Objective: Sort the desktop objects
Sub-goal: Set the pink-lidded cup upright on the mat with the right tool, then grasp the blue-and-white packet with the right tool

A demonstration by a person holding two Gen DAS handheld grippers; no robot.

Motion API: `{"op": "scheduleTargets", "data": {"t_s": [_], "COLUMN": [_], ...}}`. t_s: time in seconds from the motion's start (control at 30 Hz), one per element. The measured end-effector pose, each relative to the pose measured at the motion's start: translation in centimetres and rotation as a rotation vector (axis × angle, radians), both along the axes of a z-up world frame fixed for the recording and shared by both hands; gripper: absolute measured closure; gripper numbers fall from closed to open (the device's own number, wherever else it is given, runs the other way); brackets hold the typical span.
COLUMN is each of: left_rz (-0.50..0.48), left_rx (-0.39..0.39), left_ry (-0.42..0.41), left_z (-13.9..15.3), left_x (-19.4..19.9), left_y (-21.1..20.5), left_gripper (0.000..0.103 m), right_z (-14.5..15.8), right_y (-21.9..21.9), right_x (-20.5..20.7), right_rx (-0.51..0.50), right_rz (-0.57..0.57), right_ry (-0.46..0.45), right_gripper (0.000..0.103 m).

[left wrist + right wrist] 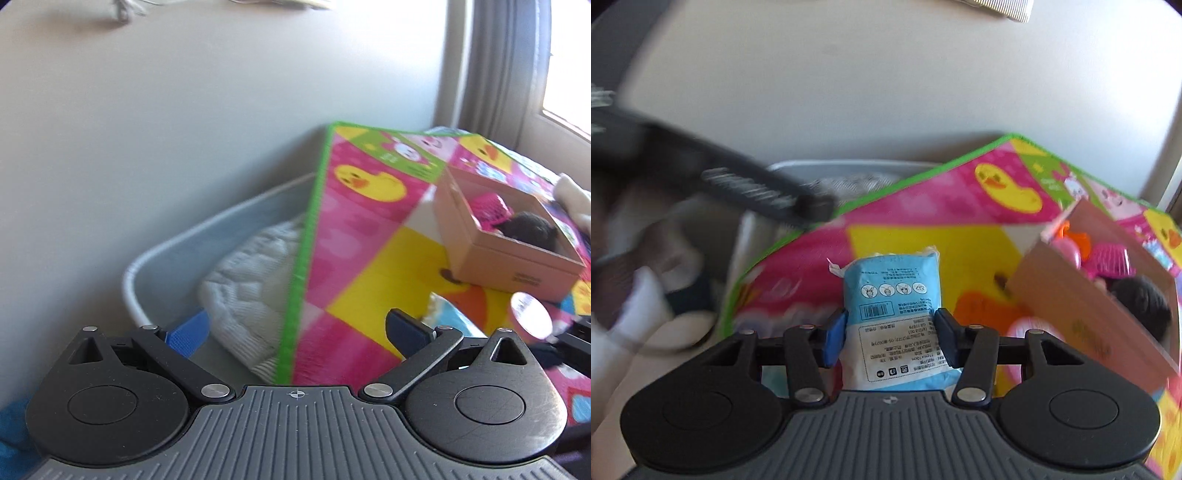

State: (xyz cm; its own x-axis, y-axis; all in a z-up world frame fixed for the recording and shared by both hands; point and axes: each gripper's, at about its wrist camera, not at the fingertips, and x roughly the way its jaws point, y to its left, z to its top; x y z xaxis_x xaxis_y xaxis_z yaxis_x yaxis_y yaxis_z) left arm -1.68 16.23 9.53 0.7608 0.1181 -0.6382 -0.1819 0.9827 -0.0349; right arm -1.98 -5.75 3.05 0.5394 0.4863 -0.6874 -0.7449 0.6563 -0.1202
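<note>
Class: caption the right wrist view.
Right gripper closes on a blue packet above the mat.

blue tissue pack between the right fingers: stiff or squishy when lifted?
Probably squishy: the blue tissue pack is a soft plastic wrap with a crimped end. Likely light, and the film looks slick. The right gripper meets its sides, so it may dent.

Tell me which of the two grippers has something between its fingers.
The right gripper: the blue packet sits between its fingers. The left gripper stands wide open, empty.
</note>
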Motion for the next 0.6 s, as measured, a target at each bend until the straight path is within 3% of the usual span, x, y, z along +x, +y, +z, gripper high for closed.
{"op": "scheduleTargets", "data": {"t_s": [0.07, 0.1, 0.2, 0.33, 0.43, 0.5, 0.57, 0.6], "left_rz": [-0.028, -0.042, -0.092, -0.165, -0.210, -0.235, -0.256, -0.266], "left_rx": [-0.008, -0.010, -0.022, -0.031, -0.030, -0.029, -0.025, -0.022], "left_ry": [0.011, 0.017, 0.026, 0.019, 0.017, 0.019, 0.026, 0.030], "left_z": [-0.5, -0.7, -1.1, -1.0, -1.0, -1.1, -1.3, -1.4], "left_x": [0.0, 0.0, -0.2, -0.7, -1.1, -1.2, -1.2, -1.2], "left_y": [-0.7, -1.0, -1.9, -2.9, -3.5, -3.9, -4.2, -4.4], "left_gripper": [0.000, 0.000, 0.000, 0.000, 0.000, 0.000, 0.000, 0.000], "right_z": [1.2, 1.9, 3.1, 2.5, 0.9, -0.4, -1.2, -1.2], "right_y": [-2.1, -3.1, -5.4, -7.0, -7.3, -6.9, -6.1, -5.6], "right_x": [-0.4, -0.4, 0.4, 3.7, 5.2, 6.1, 6.6, 6.8], "right_rx": [0.044, 0.073, 0.124, 0.162, 0.183, 0.194, 0.173, 0.178], "right_rz": [-0.046, -0.082, -0.228, -0.354, -0.367, -0.381, -0.391, -0.392], "right_ry": [0.007, -0.012, -0.095, -0.017, 0.087, 0.129, 0.131, 0.114], "right_gripper": [0.051, 0.045, 0.039, 0.038, 0.034, 0.036, 0.048, 0.048]}}
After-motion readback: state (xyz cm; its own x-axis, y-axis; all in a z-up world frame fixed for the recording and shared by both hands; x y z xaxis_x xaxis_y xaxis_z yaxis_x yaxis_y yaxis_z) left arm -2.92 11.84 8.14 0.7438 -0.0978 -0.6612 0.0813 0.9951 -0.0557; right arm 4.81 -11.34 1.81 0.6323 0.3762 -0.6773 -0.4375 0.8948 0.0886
